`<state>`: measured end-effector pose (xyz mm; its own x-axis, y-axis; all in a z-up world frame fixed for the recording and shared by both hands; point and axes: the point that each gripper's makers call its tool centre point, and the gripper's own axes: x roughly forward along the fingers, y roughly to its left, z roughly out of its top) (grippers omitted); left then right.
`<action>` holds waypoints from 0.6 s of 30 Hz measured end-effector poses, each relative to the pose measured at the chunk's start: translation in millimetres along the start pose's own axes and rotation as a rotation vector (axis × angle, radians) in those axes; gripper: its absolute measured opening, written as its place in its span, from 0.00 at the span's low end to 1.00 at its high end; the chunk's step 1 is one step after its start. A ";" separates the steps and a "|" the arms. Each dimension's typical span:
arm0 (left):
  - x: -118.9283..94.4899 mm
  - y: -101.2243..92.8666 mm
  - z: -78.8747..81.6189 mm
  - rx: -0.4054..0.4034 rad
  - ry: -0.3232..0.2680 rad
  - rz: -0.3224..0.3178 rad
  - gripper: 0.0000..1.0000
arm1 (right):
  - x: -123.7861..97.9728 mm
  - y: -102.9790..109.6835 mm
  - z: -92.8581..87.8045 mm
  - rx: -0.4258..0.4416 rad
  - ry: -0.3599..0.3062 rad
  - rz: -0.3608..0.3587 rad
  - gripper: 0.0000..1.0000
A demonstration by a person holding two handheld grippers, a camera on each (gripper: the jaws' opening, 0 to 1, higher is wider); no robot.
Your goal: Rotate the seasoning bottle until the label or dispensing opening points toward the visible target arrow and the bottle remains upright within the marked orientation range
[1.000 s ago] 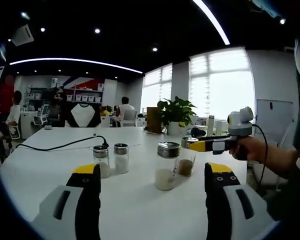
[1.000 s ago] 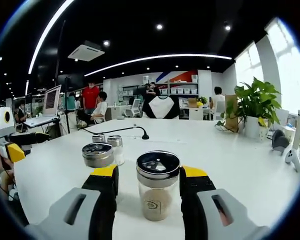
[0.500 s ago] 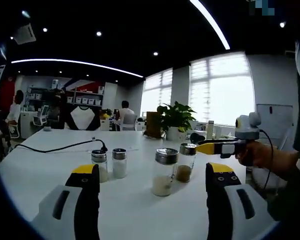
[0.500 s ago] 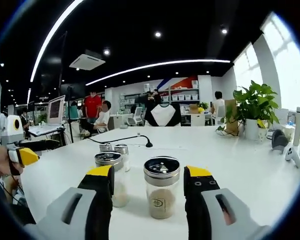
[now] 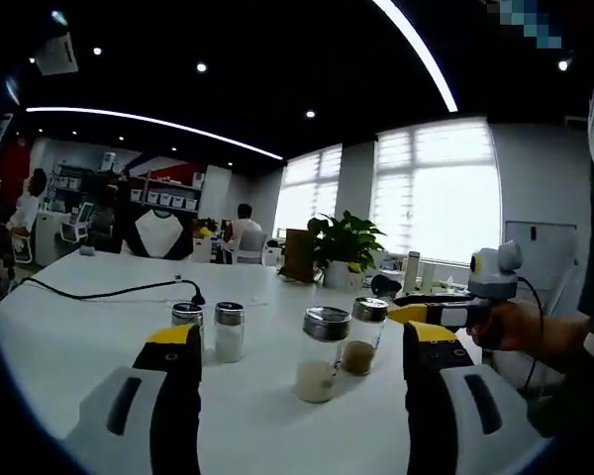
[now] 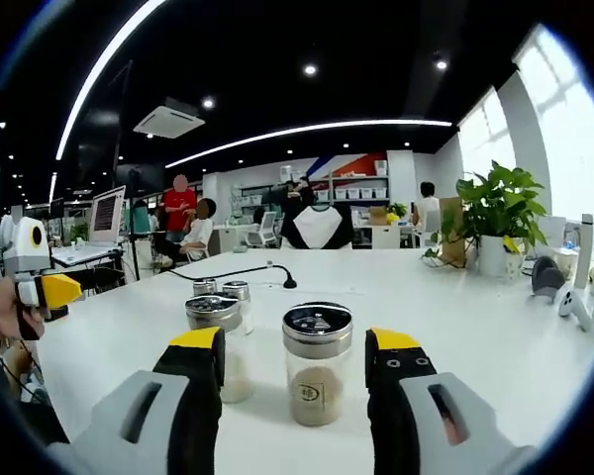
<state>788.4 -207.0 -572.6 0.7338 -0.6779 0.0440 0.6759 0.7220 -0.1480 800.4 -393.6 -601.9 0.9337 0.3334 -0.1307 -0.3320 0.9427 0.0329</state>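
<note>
Upright on the white tabletop (image 6: 495, 327), the seasoning bottle (image 6: 317, 363) stands between the spread jaws of the right tongs (image 6: 302, 361), untouched. A second bottle (image 6: 216, 341) stands just beside it. Further back, the left tongs (image 5: 297, 356) hang open, gripping nothing.

- The left gripper (image 5: 297, 361) has two grey moulded jaws with black inner faces and yellow caps at the tips; each grey body bears a dark oblong slot.
- The right gripper (image 6: 299, 366) is built alike, with small screw holes under its yellow tips.
- Seen from the side, a black cable trails from the right gripper's handle, gripped by a hand (image 5: 515, 325).
</note>
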 end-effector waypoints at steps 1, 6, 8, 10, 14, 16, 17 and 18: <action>1.8 1.1 1.6 0.000 -0.003 0.000 0.86 | -0.7 -2.1 -0.7 0.006 0.004 -0.005 0.57; 14.6 10.8 11.0 -0.003 -0.024 0.016 0.82 | -3.0 -7.1 -1.2 0.000 0.010 -0.016 0.57; 21.7 18.3 16.1 0.008 -0.034 0.038 0.81 | -3.2 -7.2 -1.8 -0.003 0.013 -0.012 0.57; 26.9 22.2 21.4 0.010 -0.047 0.042 0.80 | -3.6 -7.8 -1.9 0.001 0.012 -0.014 0.57; 38.8 30.6 24.0 0.014 -0.038 0.057 0.79 | -3.0 -7.8 -3.7 -0.022 0.019 -0.014 0.56; 43.1 34.8 25.6 0.020 -0.039 0.067 0.79 | -2.8 -7.9 -3.2 -0.035 0.019 -0.014 0.56; 46.8 38.8 26.1 0.032 -0.037 0.078 0.78 | -2.8 -7.7 -2.6 -0.030 0.018 -0.012 0.57; 49.4 40.6 26.0 0.033 -0.033 0.080 0.78 | -2.9 -7.7 -2.2 -0.024 0.016 -0.010 0.57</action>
<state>853.8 -207.5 -550.8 0.7871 -0.6133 0.0657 0.6164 0.7783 -0.1193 800.0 -401.9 -604.0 0.9349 0.3233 -0.1467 -0.3257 0.9454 0.0080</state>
